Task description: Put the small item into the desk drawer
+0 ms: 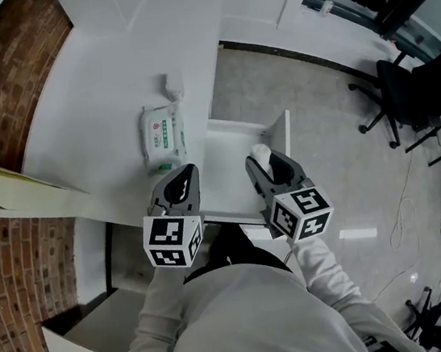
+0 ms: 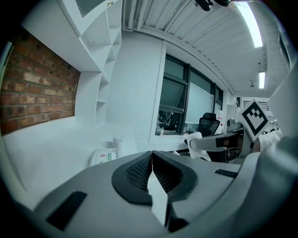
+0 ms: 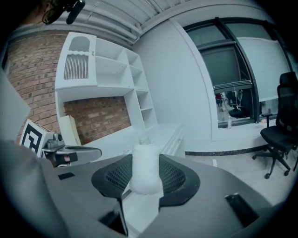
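The white desk (image 1: pixel 103 90) has a drawer (image 1: pixel 277 129) pulled out from its right edge. My right gripper (image 1: pixel 264 159) hangs over that drawer, shut on a small white, soft-looking item (image 1: pixel 260 152). In the right gripper view the white item (image 3: pixel 145 171) stands upright between the two ribbed pads of the right gripper (image 3: pixel 145 162). My left gripper (image 1: pixel 182 178) sits beside it over the desk's near edge. In its own view the left gripper (image 2: pixel 152 154) has its jaw tips meeting with nothing between them.
A pack of wet wipes (image 1: pixel 163 132) lies on the desk, with a small clear bottle (image 1: pixel 169 86) behind it. A cream board (image 1: pixel 19 187) leans at the left. Office chairs (image 1: pixel 413 95) stand on the floor to the right. White shelves (image 3: pixel 102 69) rise behind the desk.
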A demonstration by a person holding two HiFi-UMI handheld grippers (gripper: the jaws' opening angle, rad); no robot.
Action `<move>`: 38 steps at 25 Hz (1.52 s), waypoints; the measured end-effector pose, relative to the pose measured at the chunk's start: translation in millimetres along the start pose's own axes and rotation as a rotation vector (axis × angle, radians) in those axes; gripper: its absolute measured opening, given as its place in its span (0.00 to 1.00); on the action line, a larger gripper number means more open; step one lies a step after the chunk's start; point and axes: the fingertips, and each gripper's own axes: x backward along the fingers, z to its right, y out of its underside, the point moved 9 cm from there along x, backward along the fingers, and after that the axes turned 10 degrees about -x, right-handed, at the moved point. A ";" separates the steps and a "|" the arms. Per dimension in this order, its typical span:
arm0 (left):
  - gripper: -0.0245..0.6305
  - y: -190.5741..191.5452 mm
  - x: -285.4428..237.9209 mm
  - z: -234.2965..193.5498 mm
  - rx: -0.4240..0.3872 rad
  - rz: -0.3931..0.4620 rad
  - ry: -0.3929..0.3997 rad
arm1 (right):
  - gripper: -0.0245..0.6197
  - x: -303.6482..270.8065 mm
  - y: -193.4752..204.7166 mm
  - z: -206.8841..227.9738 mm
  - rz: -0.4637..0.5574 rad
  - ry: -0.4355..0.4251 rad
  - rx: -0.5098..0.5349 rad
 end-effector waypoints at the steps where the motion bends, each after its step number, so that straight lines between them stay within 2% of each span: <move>1: 0.07 0.0 -0.9 -0.3 0.002 -0.002 -0.005 | 0.33 -4.7 1.5 1.8 -0.014 -0.004 0.002; 13: 0.07 2.6 -7.0 -13.9 0.034 -0.022 -0.072 | 0.33 -69.0 49.5 19.7 -0.257 -0.027 0.027; 26: 0.07 8.2 -5.9 -23.5 0.064 -0.070 -0.128 | 0.33 -118.2 102.4 32.9 -0.525 -0.019 0.107; 31: 0.07 11.5 -2.7 -26.5 0.078 -0.089 -0.155 | 0.33 -132.8 124.4 42.2 -0.622 -0.002 0.126; 38: 0.07 15.3 1.9 -32.0 0.089 -0.109 -0.197 | 0.33 -143.1 171.1 64.4 -0.827 0.050 0.108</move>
